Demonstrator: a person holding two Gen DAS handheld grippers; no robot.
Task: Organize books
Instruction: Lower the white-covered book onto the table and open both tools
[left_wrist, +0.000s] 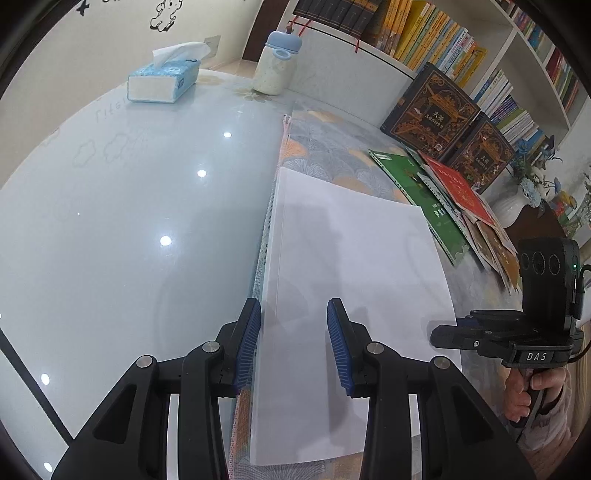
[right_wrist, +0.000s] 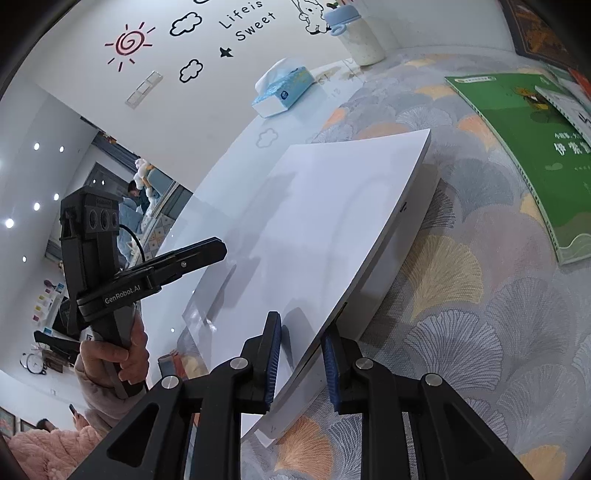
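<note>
Your white book is lying flat on the patterned cloth, next to the glossy table. Left gripper has its jaws apart over the book's left edge, not pinching anything. Right gripper is clamped on the book's near right edge. Green book and the others sit well apart, by the shelf.
</note>
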